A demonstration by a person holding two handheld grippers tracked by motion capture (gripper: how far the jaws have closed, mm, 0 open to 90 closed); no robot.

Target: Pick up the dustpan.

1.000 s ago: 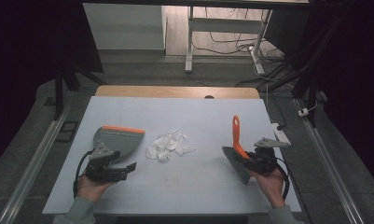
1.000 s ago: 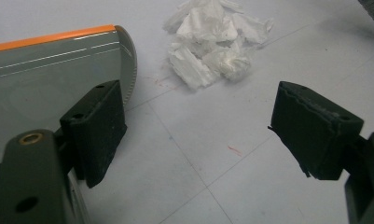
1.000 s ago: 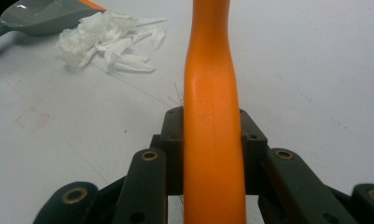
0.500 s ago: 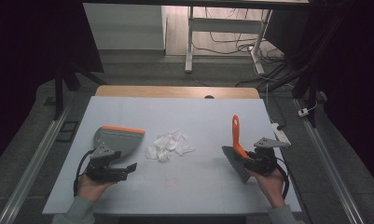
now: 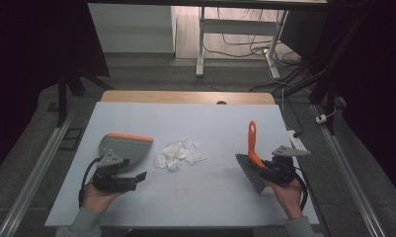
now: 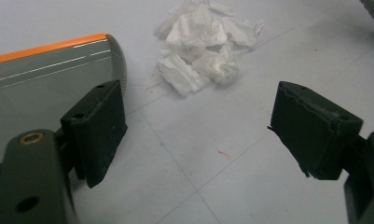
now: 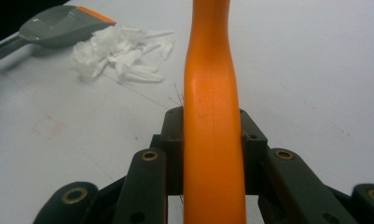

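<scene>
A small pile of crumpled white paper scraps (image 5: pixel 178 154) lies mid-table. Left of it rests a grey dustpan with an orange lip (image 5: pixel 124 145), mouth toward the far edge. My left gripper (image 5: pixel 131 176) sits low just in front of the dustpan, open. In the left gripper view its jaws are spread wide over bare table, with the dustpan (image 6: pixel 45 79) beside the left one and the scraps (image 6: pixel 203 46) ahead. My right gripper (image 5: pixel 264 167) is shut on the orange handle of a hand brush (image 5: pixel 252 143), whose bristles (image 5: pixel 250 172) touch the table. That handle (image 7: pixel 212 93) rises between the jaws.
The pale table top (image 5: pixel 210 123) has a wooden strip (image 5: pixel 185 97) along its far edge. Metal rails (image 5: pixel 37 168) run along both sides on the floor. A desk frame and cables (image 5: pixel 245 44) stand beyond the table.
</scene>
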